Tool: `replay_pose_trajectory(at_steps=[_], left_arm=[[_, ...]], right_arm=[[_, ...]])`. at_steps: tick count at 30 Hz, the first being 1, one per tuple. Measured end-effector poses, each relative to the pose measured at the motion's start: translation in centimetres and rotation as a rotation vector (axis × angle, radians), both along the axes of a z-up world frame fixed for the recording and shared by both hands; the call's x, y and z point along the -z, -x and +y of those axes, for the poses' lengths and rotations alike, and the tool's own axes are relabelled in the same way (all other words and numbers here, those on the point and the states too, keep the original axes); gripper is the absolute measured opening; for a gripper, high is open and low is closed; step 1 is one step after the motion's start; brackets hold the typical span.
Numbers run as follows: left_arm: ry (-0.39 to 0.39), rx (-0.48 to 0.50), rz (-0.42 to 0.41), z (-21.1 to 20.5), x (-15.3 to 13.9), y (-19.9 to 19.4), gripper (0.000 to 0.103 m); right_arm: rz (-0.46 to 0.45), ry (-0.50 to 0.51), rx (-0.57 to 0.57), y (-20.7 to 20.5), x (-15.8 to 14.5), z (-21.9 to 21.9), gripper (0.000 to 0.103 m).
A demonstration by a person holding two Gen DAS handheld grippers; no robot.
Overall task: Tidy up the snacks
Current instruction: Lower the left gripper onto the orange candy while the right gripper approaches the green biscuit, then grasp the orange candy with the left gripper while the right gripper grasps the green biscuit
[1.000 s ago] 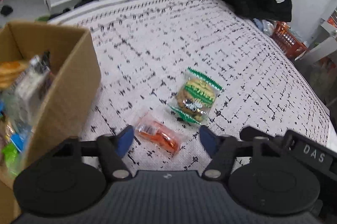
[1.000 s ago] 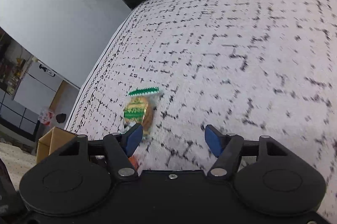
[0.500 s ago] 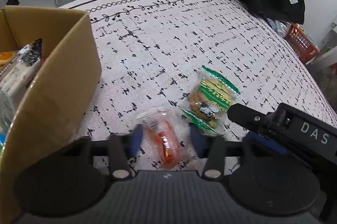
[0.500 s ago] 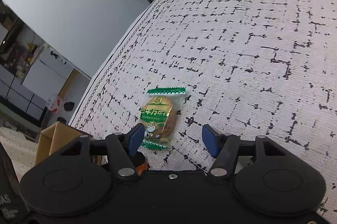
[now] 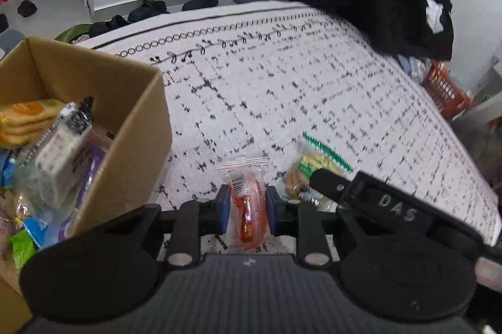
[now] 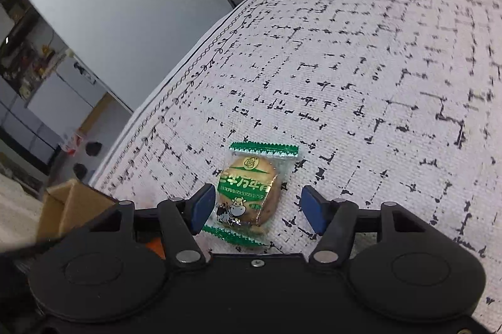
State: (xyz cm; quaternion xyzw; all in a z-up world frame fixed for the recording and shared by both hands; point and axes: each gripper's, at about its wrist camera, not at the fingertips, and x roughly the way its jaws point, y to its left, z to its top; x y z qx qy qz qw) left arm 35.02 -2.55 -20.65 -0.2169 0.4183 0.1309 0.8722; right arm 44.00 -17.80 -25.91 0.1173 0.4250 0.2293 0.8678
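Between the left gripper's [image 5: 245, 210] fingers sits the orange snack packet [image 5: 246, 202], now pinched: they have just closed from spread onto it, so it looks ready to go up into the cardboard box [image 5: 138, 126] just beside, already holding snacks. Right gripper [image 6: 255, 208] has slid in over the green cookie packet [image 6: 251, 192], fingers spread either side, left one close, no squeeze yet. Both packets lie on the patterned bed cover [image 6: 376, 83].
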Motion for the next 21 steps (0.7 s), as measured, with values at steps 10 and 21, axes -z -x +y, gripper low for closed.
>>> replay_pose_trajectory(at_steps=[10,21], left_arm=[[0.036,-0.02,-0.079,1.7,-2.1,0.7,0.022],[0.084,-0.006,-0.09,3.0,-2.4,1.1,0.022]], right_arm=[[-0.099,0.177,-0.054,1.1,0.1,3.3,0.061],[-0.11,0.333,0.02,2.4,-0.8,2.9,0.059]])
